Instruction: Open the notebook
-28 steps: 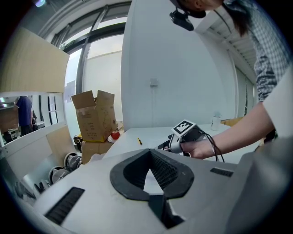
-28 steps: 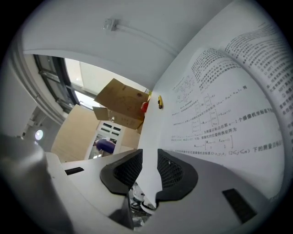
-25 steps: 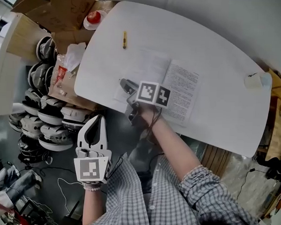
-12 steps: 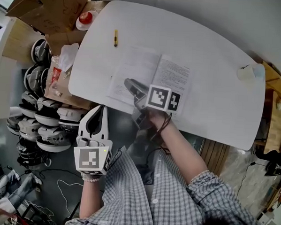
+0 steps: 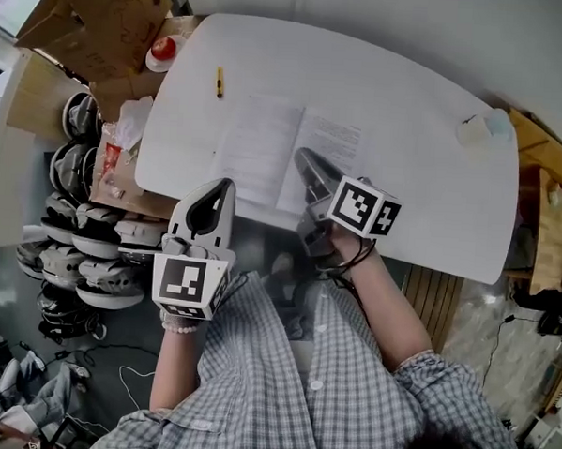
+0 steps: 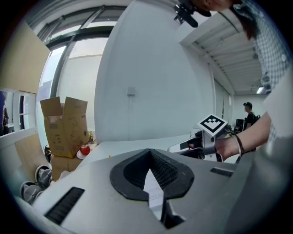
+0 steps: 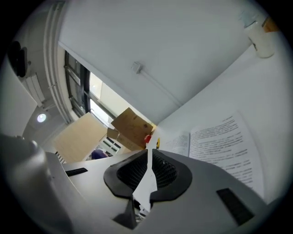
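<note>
The notebook (image 5: 257,147) lies open and flat on the white table (image 5: 414,188), a blank page on the left and a printed page (image 7: 224,146) on the right. My right gripper (image 5: 303,157) hovers over the printed page near the spine. Its jaws are closing to a thin slit, with nothing between them (image 7: 149,153). My left gripper (image 5: 225,183) is shut and empty, its tips at the table's near edge just below the notebook's left page. In the left gripper view (image 6: 149,153) its jaws meet.
A yellow pencil (image 5: 219,81) lies beyond the notebook at the left. A small white object (image 5: 476,129) sits at the table's far right. Off the left edge are a cardboard box (image 5: 104,22), a red apple on a plate (image 5: 162,48) and stacked helmets (image 5: 69,227).
The right gripper has drawn back to the right, from the left page to over the printed page, and its jaws have narrowed. The left gripper has risen toward the table edge.
</note>
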`<state>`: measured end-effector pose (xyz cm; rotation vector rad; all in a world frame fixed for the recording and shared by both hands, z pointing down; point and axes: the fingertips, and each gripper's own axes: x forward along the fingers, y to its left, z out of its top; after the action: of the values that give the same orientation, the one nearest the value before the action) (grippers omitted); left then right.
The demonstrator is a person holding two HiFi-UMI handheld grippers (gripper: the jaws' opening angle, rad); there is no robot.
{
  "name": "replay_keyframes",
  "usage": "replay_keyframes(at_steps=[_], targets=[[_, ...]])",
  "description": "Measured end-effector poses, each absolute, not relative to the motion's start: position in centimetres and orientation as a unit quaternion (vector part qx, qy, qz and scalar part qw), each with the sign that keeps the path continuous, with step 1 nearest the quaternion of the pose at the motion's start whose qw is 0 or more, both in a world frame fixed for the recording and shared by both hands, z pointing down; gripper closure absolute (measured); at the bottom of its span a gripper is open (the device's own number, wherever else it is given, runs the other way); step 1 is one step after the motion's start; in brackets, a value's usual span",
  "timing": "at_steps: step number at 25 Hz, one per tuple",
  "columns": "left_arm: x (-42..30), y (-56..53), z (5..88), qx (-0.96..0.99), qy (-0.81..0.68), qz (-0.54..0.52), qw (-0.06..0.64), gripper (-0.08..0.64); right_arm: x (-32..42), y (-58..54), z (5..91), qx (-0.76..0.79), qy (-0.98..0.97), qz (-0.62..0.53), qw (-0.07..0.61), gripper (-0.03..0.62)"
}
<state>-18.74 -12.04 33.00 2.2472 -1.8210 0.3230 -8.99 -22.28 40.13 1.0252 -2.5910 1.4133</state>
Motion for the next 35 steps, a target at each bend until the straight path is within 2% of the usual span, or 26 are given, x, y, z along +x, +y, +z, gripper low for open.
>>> replay_keyframes(at_steps=[10,16,22,35], targets=[[-17.6,-13.2,31.6,0.783,-0.607,0.078,0.114,0.552,2.3,-22.5,36.4,0.431,-0.819,0.378,-0.036,0.561],[-18.2,-13.1,31.0,0.784,-0.605,0.066,0.118,0.552,6.2,-22.2,33.1,0.466,-0.815,0.339,-0.062,0.561],[-18.9,-12.5,31.3,0.783,-0.605,0.076,0.125,0.552,7.0,-22.4,31.8,0.474,-0.811,0.332,-0.087,0.561],[-20.2,-10.8,32.6,0.776,-0.607,0.115,0.125,0.552,6.7,-21.8,31.6,0.488,-0.817,0.299,-0.067,0.571]])
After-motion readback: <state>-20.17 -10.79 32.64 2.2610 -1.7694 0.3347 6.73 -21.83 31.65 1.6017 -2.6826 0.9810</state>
